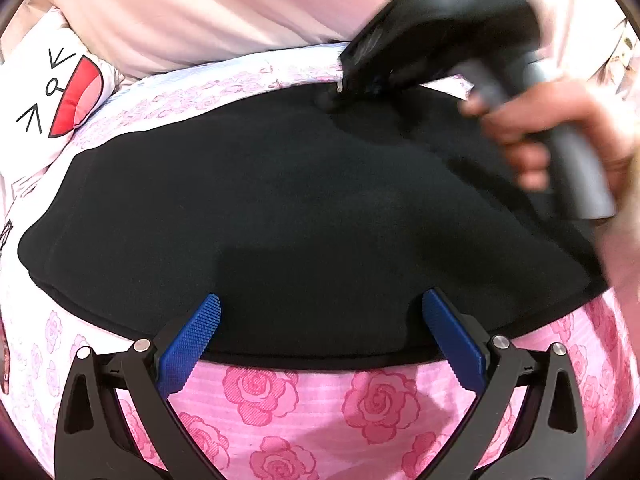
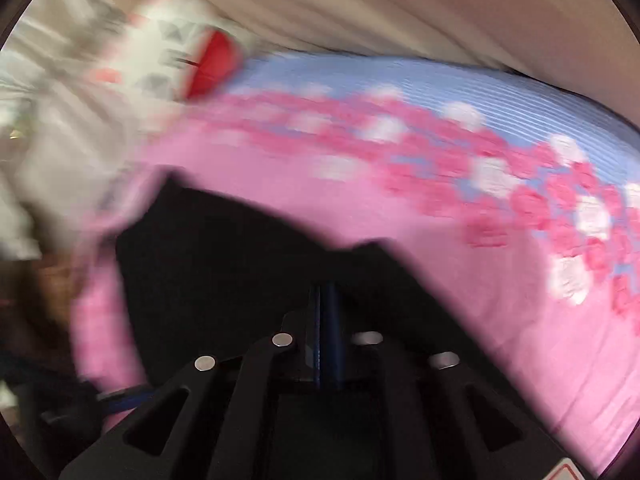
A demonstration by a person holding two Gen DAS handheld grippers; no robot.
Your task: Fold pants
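1. Left wrist view first: the black pants point(image 1: 304, 216) are lying flat on the rose-print bedsheet point(image 1: 360, 408), spread wide with the near hem running just in front of the camera.
2. The left gripper point(image 1: 320, 320) has its blue pads spread wide, sitting over that near hem. Nothing's pinched, jaws are released. My guess is it's parked there ready to take the edge, or just steadying the cloth while the other side works.
3. The right gripper point(image 1: 340, 88) is over at the far edge of the pants, tip down into the fabric, with the person's hand point(image 1: 560, 140) wrapped round its handle.
4. Right wrist view is a blurry mess, but the right gripper's blue pads point(image 2: 326, 312) are clenched together with black cloth bunched around them. Looks like it's grasping the far edge of the pants, probably so that edge can be lifted and brought over for a fold.
5. A cartoon-face pillow point(image 1: 60, 92) sits off at the far left, well clear of the pants.
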